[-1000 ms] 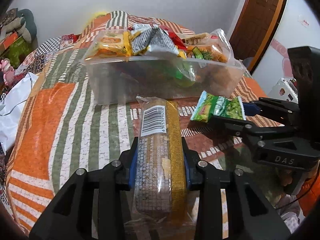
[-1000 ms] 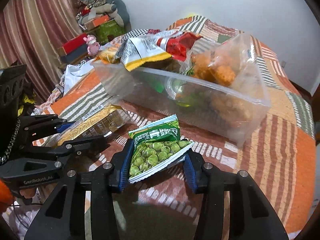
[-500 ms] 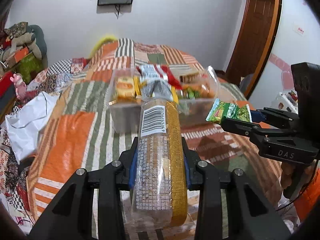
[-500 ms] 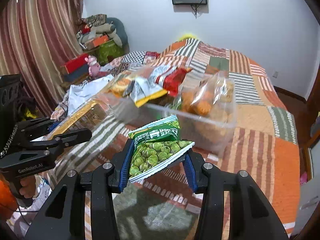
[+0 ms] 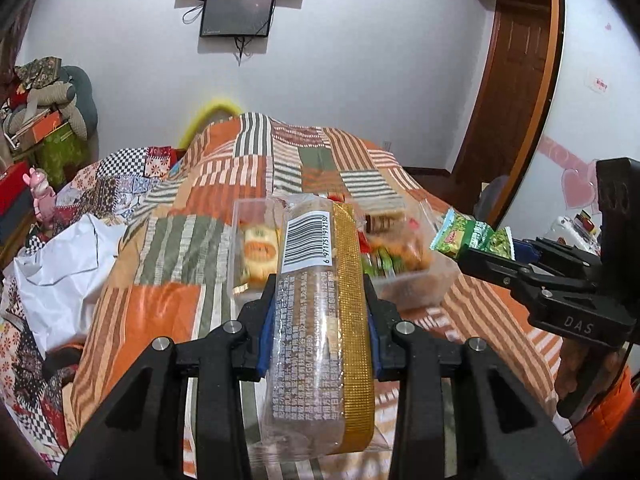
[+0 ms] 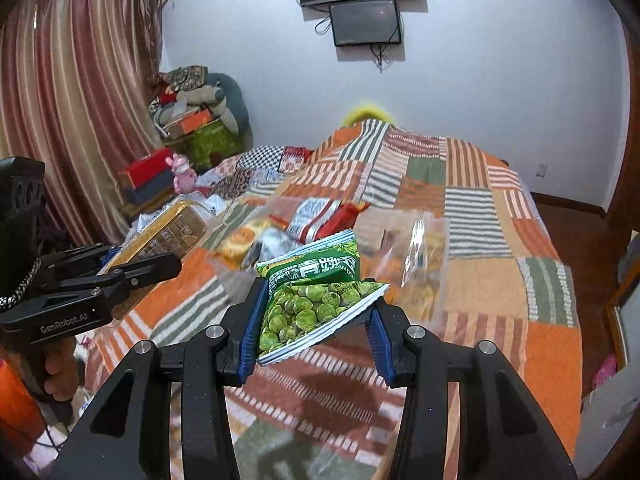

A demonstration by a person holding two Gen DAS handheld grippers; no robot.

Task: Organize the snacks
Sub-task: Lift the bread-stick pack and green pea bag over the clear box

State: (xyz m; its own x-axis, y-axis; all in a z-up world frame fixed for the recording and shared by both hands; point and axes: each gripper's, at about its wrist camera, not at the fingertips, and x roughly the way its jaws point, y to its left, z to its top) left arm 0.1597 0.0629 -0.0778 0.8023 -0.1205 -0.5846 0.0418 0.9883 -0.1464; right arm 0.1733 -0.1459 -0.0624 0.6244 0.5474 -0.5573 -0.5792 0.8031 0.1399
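Note:
My left gripper (image 5: 320, 300) is shut on a long clear biscuit pack with a gold stripe and a barcode (image 5: 320, 320), held above the bed. My right gripper (image 6: 316, 312) is shut on a green pea snack bag (image 6: 316, 300), also held in the air. The clear plastic bin (image 5: 416, 288) full of snack packets sits on the patchwork bedspread beyond both grippers; it also shows blurred in the right wrist view (image 6: 420, 264). The right gripper with its green bag (image 5: 472, 238) shows at the right of the left wrist view. The left gripper with its pack (image 6: 168, 232) shows at the left of the right wrist view.
A patchwork bedspread (image 5: 168, 240) covers the bed. White cloth (image 5: 64, 268) lies at its left edge. Boxes and a pink toy (image 6: 182, 170) stand at the far left by a curtain. A wooden door (image 5: 516, 92) is at the right. A screen hangs on the wall (image 5: 238, 14).
Both grippers have pulled back and up from the bin with their packs still held. The bin now looks smaller and farther away.

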